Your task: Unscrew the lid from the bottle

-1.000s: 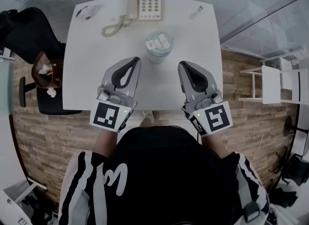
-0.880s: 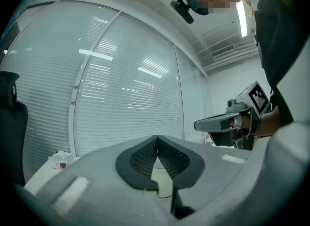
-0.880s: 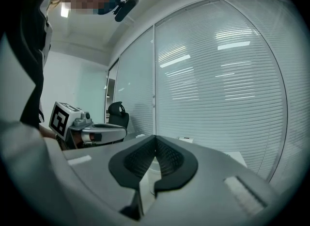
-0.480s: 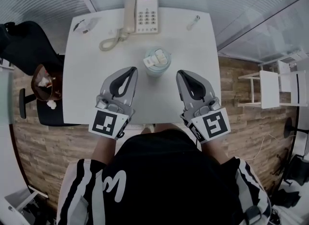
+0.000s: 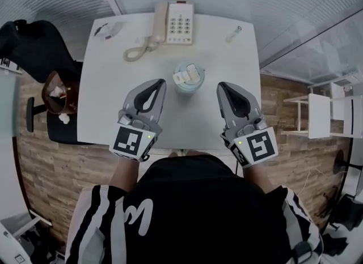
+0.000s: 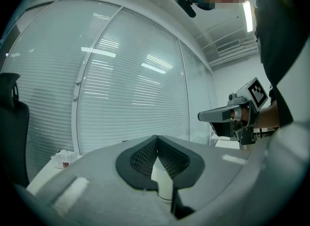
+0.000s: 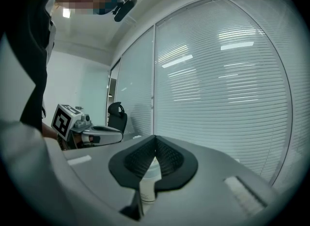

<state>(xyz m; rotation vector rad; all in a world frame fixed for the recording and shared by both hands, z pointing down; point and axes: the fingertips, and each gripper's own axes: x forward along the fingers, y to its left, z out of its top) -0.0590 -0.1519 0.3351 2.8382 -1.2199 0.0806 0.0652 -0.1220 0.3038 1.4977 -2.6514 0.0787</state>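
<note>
Left tool and right tool, jaws together, flank bottle.

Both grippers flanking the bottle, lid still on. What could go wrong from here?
The left gripper and right gripper are both shut; moving in like that could knock the free-standing bottle over. Nothing steadies the bottle yet, so twisting its lid one-handed may just spin it.

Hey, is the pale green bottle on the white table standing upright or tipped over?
Upright. The head view looks down on the top of the pale green bottle, and both gripper views show its side vertical.
</note>
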